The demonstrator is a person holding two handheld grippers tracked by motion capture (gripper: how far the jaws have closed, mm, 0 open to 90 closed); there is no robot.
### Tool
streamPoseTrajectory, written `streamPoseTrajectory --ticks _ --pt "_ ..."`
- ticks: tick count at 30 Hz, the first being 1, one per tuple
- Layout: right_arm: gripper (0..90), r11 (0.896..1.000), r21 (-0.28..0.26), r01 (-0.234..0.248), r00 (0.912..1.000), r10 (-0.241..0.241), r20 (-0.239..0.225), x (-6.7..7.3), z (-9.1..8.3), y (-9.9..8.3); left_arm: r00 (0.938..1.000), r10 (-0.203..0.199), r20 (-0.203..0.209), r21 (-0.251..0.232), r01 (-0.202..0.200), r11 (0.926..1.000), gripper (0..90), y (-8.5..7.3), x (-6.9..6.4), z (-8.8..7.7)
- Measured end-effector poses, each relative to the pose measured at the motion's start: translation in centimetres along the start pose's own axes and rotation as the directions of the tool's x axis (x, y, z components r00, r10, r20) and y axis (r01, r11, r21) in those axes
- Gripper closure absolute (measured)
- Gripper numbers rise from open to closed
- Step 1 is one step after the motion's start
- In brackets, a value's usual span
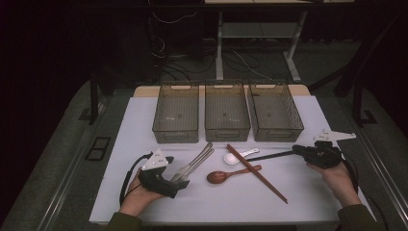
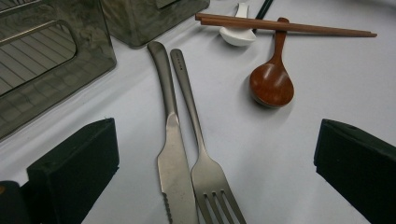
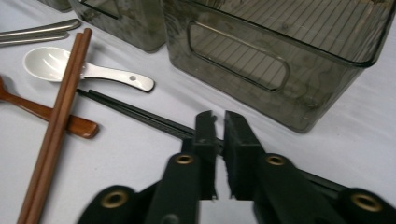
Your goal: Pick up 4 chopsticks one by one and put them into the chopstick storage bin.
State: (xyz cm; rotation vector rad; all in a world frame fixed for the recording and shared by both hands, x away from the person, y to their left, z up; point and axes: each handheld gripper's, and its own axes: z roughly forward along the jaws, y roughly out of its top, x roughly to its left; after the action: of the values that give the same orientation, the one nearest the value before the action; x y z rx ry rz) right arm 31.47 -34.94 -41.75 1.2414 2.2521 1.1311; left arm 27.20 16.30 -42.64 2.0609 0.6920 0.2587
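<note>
- On the white worktop (image 1: 308, 187), three smoky bins (image 1: 227, 111) stand along the far edge; dark floor, cables and desk legs lie beyond.
- Right claw (image 3: 217, 122) is clamped on the black chopsticks (image 3: 140, 116), which lie near the right bin.
- Left claw (image 2: 210, 158) stands apart over the knife (image 2: 175, 168) and fork (image 2: 208, 175), whose ends are cut off.
- Brown chopsticks (image 1: 256, 172) cross the wooden spoon (image 1: 223, 176) beside the white spoon (image 1: 233, 157).

The black chopsticks (image 3: 140, 116), a thin dark pair, are lying side by side on the white surface (image 1: 298, 187), right of the white spoon, near the rightmost bin, their right ends sitting between the closed right gripper (image 3: 219, 140).
</note>
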Motion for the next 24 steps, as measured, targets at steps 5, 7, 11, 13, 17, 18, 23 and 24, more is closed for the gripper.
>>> streamPoseTrajectory --ticks 5,7,11,13,17,18,23,24 --pt "89.4 1.0 0.006 0.0 0.9999 0.0 0.013 -0.5 0.3 0.3 1.0 0.003 0.0 0.002 -0.003 1.0 0.0 0.0 0.1 0.0" --pt "89.5 1.0 0.018 0.006 0.9995 -0.006 0.03 -0.9 0.5 0.5 1.0 -0.001 0.0 -0.004 0.001 1.0 0.0 0.0 0.0 0.0" --pt "89.5 0.999 0.053 -0.007 0.996 0.002 0.089 -1.9 1.0 0.7 1.0 0.001 -0.003 -0.003 -0.001 1.0 0.0 0.0 0.0 0.0" --pt "89.5 0.998 0.06 -0.016 0.9932 0.009 0.116 -2.7 1.2 0.8 1.0 0.003 -0.003 -0.003 -0.003 1.0 0.0 0.0 0.0 0.0" --pt "89.5 0.996 0.071 -0.049 0.9868 0.037 0.158 -3.8 1.5 0.9 1.0 0.002 -0.004 -0.005 -0.002 1.0 0.0 0.0 0.1 0.0" --pt "89.5 0.996 0.074 -0.049 0.986 0.036 0.163 -4.2 1.6 0.9 1.0 0.002 -0.004 -0.003 -0.002 1.0 0.0 0.0 0.1 0.0" --pt "89.4 0.989 0.108 -0.102 0.9767 0.079 0.2 -5.7 2.2 0.6 1.0 0.003 -0.003 -0.002 -0.003 1.0 0.0 0.0 0.1 0.0" --pt "89.4 0.986 0.122 -0.113 0.9728 0.085 0.216 -6.3 2.2 0.3 1.0 0.001 -0.004 -0.004 -0.002 1.0 0.0 0.0 0.1 0.0"
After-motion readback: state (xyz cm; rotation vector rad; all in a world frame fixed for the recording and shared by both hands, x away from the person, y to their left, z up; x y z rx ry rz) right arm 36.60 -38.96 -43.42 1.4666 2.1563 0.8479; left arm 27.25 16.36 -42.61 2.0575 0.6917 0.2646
